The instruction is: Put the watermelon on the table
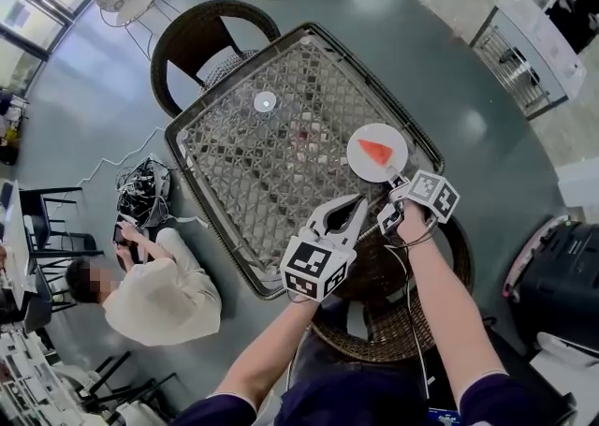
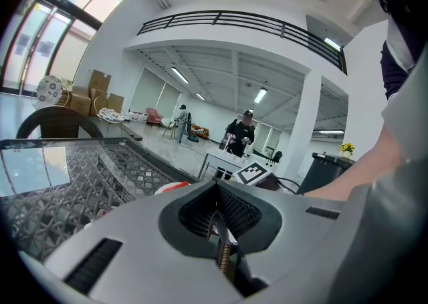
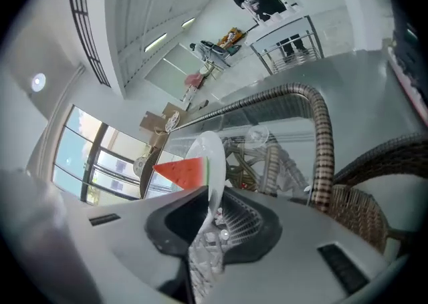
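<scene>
From the head view I am seeing the watermelon slice [image 1: 375, 151] lying on its white plate [image 1: 359, 162] at three o'clock on the glass table [image 1: 234, 162]. Only the right gripper view is showing me the plate's rim sitting between the jaws of the right gripper [image 3: 212, 206]. They seem to be standing slightly apart, off the rim, though the distortion is leaving me unsure. The left gripper [image 1: 358, 203] is hovering at the plate's seven o'clock, jaws clenched on nothing.

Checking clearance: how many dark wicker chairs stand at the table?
2: a far chair beyond the table, a near chair under the person's arms. Others could be hidden out of frame.
</scene>
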`<state>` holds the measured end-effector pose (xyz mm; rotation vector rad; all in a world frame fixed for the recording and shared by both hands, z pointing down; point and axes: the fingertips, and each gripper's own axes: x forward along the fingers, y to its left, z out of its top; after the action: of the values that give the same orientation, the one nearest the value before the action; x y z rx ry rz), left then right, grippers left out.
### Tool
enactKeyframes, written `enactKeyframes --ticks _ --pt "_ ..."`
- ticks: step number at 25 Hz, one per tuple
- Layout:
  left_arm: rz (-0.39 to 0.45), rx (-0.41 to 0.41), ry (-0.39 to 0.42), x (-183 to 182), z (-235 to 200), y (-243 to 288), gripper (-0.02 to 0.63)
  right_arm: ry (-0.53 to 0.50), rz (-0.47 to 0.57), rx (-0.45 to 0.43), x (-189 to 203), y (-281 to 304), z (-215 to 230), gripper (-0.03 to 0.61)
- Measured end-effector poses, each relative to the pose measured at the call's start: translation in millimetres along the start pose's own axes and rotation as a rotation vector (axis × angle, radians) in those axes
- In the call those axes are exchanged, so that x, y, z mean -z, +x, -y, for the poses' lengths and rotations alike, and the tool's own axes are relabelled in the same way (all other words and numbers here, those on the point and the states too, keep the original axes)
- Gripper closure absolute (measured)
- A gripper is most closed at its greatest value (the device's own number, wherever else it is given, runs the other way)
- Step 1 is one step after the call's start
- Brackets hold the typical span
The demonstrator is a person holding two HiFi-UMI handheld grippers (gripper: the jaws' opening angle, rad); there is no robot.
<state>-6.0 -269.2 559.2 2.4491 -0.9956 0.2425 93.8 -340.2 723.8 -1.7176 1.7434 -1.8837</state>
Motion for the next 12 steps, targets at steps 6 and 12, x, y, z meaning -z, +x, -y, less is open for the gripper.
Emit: enactKeyframes --ticks 6,12 --pt "0.006 -0.002 -0.003 -0.2 -1.3 -5.9 0.609 -0.174 -0.029 0.100 -3.0 0.8 1.8 0.511" --pt "0.004 0.003 -0.007 -0.2 -1.3 -8.9 0.609 -0.320 -0.065 0.210 -2.9 2.6 5.3 0.488"
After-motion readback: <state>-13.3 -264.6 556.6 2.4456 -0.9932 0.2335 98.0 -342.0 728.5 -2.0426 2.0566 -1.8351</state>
